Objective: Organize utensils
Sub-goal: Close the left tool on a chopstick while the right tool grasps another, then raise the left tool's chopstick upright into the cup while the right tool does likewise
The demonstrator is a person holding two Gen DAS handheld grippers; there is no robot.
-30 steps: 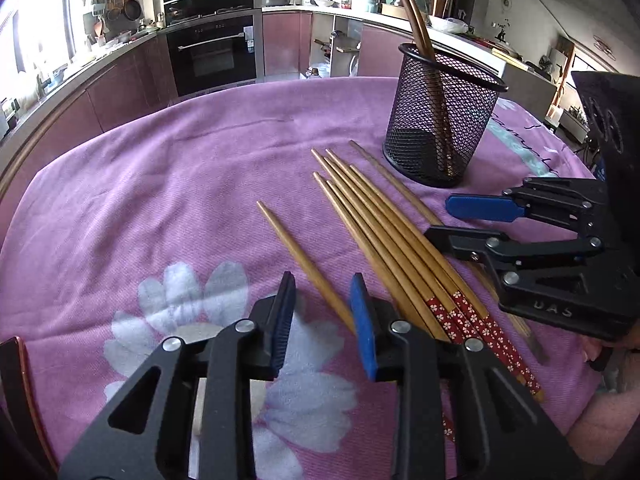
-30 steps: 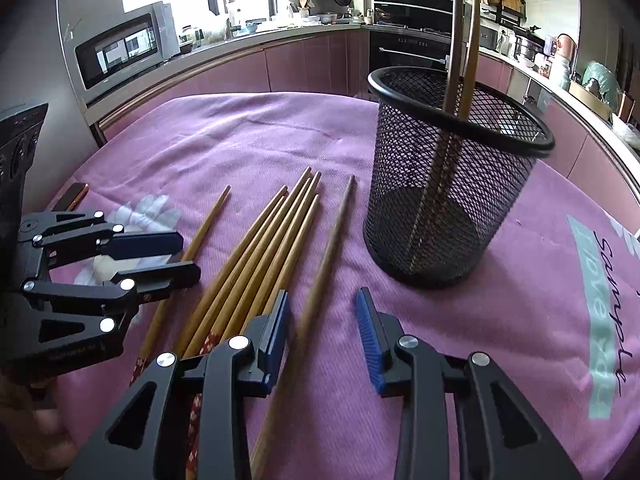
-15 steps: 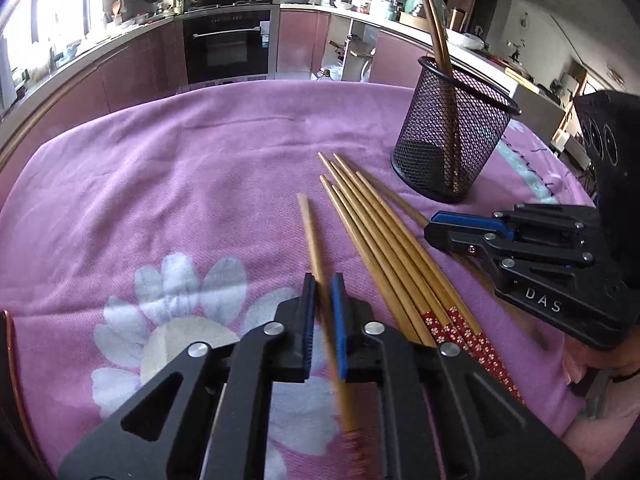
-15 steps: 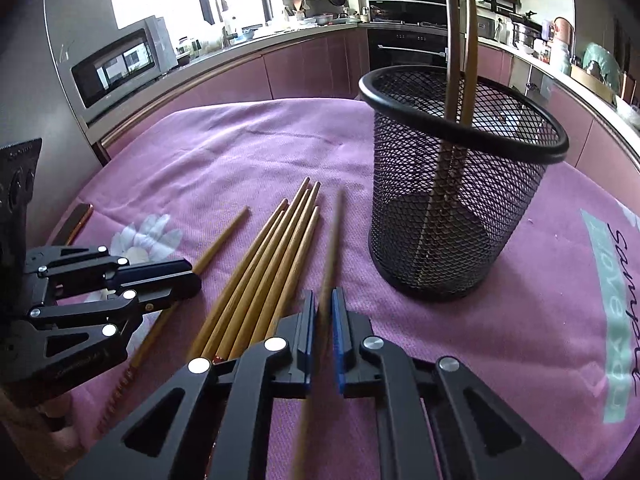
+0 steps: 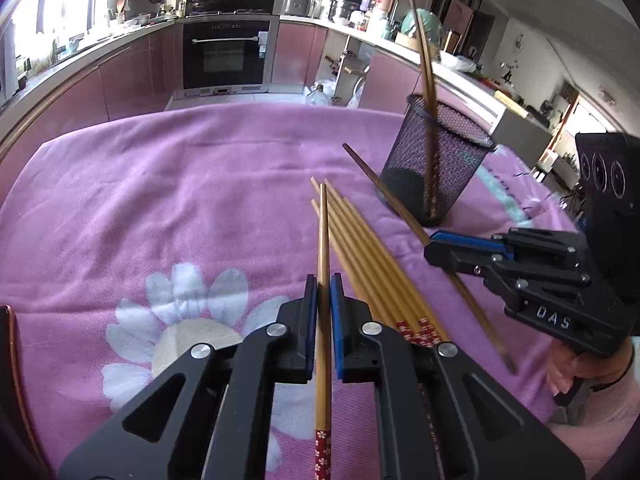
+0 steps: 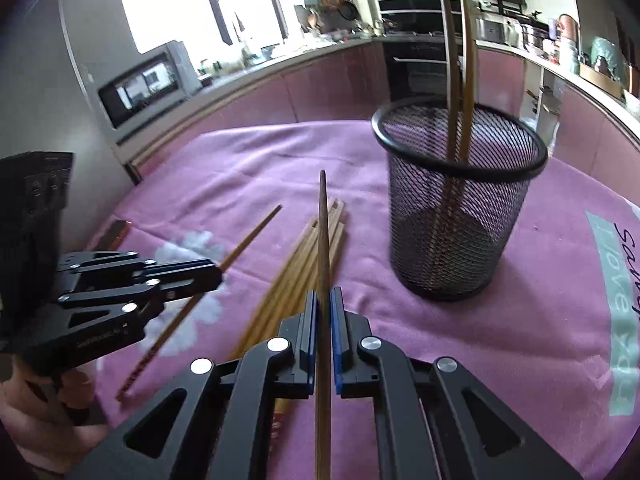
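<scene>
A purple tablecloth point(image 5: 160, 200) with a white flower print covers the round table, whose far edge curves below pink kitchen cabinets point(image 5: 132, 80) and a black built-in oven point(image 5: 228, 52). The cloth's left half and far side lie open in the left wrist view; a dark flat object point(image 5: 8, 344) sits at its near left edge.

A black wire-mesh cup point(image 6: 460, 208) stands upright on the right part of the cloth, with two chopsticks point(image 6: 456, 80) leaning inside it and sticking up past the rim. Teal lettering point(image 6: 616, 308) is printed on the cloth to the cup's right.

A bundle of light wooden chopsticks point(image 5: 360, 256) lies flat between the grippers, tips pointing toward the far edge, red patterned ends nearest the cameras. It lies close to the cup's base, left of it in the right wrist view.

The left gripper point(image 5: 324, 320) has its blue-padded fingers point(image 5: 337, 320) pinched tight on a light wooden chopstick point(image 5: 323, 248) with a red patterned end, held along the fingers and overlapping the bundle's left side.

The right gripper point(image 6: 325, 336) is likewise clamped on a darker brown chopstick point(image 6: 323, 240), raised off the cloth with its tip angled up, left of the cup. In the left wrist view that dark stick crosses in front of the cup's base.
</scene>
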